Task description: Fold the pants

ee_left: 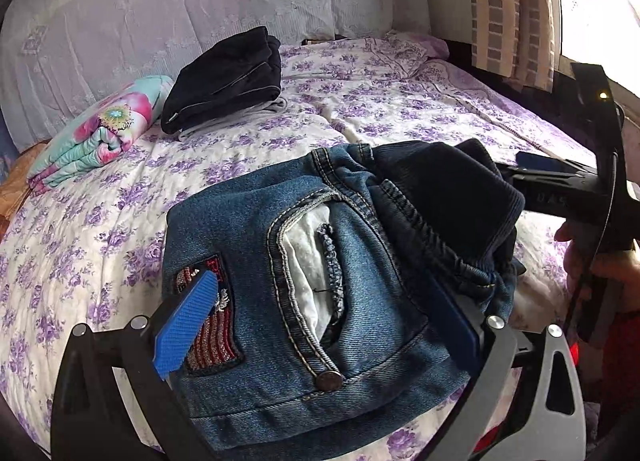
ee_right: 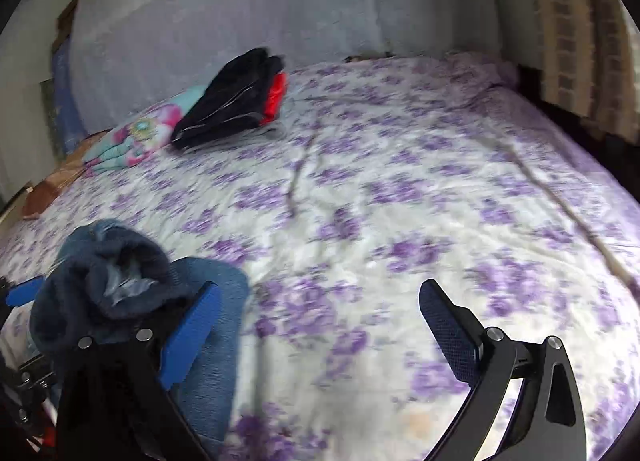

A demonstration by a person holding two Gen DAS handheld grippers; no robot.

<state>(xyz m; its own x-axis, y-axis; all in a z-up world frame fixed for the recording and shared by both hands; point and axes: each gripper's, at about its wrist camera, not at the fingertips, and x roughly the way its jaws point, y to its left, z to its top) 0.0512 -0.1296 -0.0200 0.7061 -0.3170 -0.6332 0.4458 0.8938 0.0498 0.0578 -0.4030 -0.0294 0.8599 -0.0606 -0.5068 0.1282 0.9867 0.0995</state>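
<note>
jeans (ee_left: 320, 301), folded into a thick bundle, fill the left wrist view on the purple-flowered bedspread (ee_left: 100, 229). the left gripper (ee_left: 320, 325) stands wide apart around them, one blue pad over the flag patch (ee_left: 212, 337), the other along the waistband side; whether it presses the cloth i cannot tell. farther back sit a dark folded stack (ee_left: 228, 81) and a floral blanket (ee_left: 96, 133).

right wrist view, blurred: the right gripper (ee_right: 324, 337) is spread wide over the bedspread, holding nothing, with the jeans (ee_right: 120, 293) bunched just beside its left pad.
</note>
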